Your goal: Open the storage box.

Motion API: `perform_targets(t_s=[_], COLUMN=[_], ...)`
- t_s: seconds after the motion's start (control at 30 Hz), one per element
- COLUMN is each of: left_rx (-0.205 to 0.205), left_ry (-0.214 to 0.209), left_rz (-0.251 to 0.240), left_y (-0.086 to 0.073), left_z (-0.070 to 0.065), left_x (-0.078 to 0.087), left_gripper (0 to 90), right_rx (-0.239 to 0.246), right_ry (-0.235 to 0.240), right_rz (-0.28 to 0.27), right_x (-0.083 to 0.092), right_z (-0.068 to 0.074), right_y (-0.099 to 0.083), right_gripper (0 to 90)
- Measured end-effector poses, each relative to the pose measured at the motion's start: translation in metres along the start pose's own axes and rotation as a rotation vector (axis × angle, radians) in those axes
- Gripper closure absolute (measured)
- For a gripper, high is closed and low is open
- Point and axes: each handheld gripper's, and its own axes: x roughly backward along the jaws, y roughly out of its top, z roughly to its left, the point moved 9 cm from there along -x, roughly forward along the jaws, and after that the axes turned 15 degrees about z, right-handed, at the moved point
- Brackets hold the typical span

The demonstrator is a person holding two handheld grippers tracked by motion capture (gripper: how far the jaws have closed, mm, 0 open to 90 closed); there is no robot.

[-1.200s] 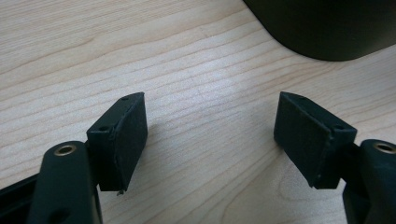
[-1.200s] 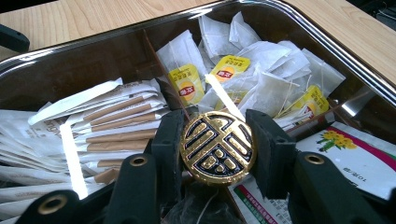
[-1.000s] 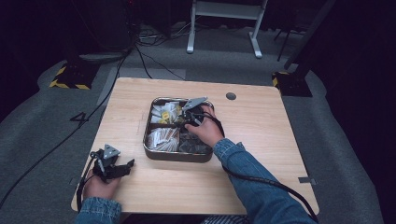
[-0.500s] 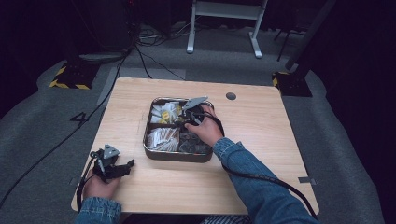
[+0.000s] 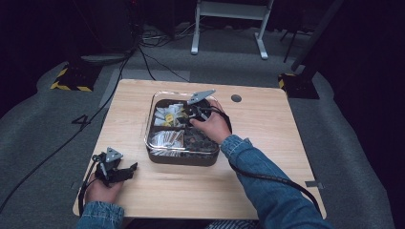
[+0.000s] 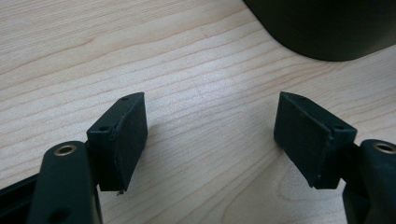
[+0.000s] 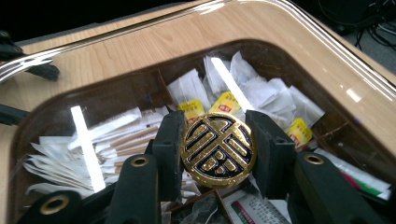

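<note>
**What I cannot make out**

From the high view, my right hand [image 5: 213, 125] covers part of the box [image 5: 157, 152], and the packets inside are too small to read. In my left gripper view the dark box [image 6: 327, 25] is cut off at the top edge. In my right gripper view, glare streaks on the clear lid [image 7: 84, 135] hide some sachets [image 7: 261, 88], and their yellow labels blur.

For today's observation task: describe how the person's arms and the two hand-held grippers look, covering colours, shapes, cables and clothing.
Both forearms wear blue denim sleeves. Each hand-held gripper is black, with two flat rectangular pads on jointed arms fixed by brass-coloured rivets. The left hand-held gripper and right hand-held gripper each carry a grey three-cornered plate on top, and a black cable trails from each.
</note>
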Motion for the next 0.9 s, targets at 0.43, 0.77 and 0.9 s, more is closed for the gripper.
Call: perform_targets(t_s=[0.43,0.77,0.9], left_rx=[-0.012,-0.028,-0.026], left_ry=[-0.003,-0.004,-0.015], left_rz=[0.001,0.012,-0.007], left_y=[-0.001,0.001,0.005], left_z=[0.001,0.0,-0.001], left_x=[0.001,0.005,0.008], left_gripper=[26.9,29.1,29.1], right_rx=[-0.004,-0.023,-0.031], right_ry=[-0.008,-0.03,-0.04], right_rz=[-0.032,-0.038,-0.037], right_x=[0.031,0.058,0.068], right_z=[-0.012,-0.034,-0.043], right_y=[0.002,-0.017,-0.027], right_gripper=[59.4,59.4,59.4])
